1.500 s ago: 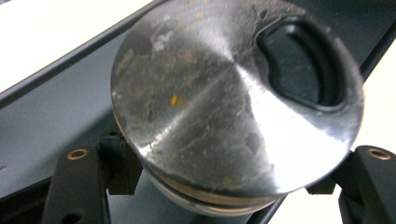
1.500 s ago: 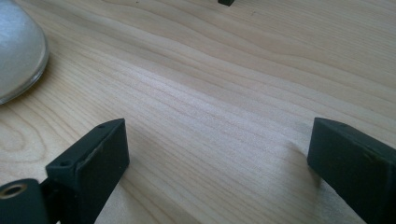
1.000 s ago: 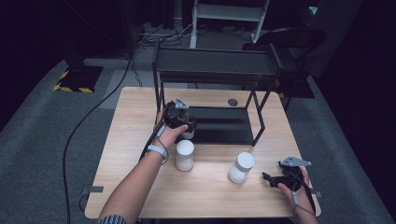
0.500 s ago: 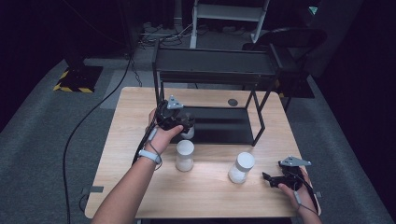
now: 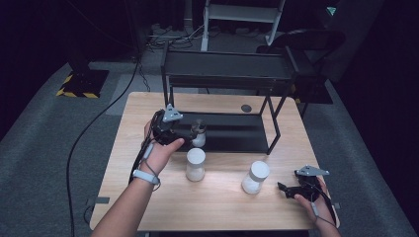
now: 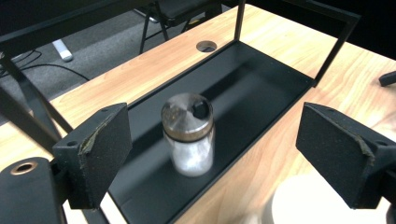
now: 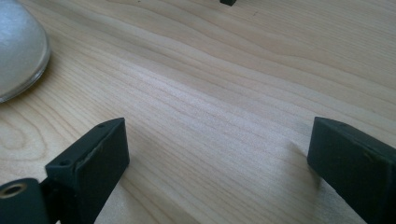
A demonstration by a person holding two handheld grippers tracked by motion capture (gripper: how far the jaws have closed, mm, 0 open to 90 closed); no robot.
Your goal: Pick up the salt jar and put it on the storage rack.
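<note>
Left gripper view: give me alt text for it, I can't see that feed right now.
A small shaker jar with a metal lid, holding white powder, stands on the black lower shelf of a rack, framed between the open jaws of the left gripper, which do not touch it. The shelf sits on a light wooden table; a white lid shows blurred at the bottom right.

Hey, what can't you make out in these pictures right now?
- Shaker jar on the black shelf tray: blurred in the left gripper view, lid detail unreadable.
- White jar: cut off by the right gripper view's edge.
- Left gripper: in the high view its jaws merge with the dark tray.
</note>
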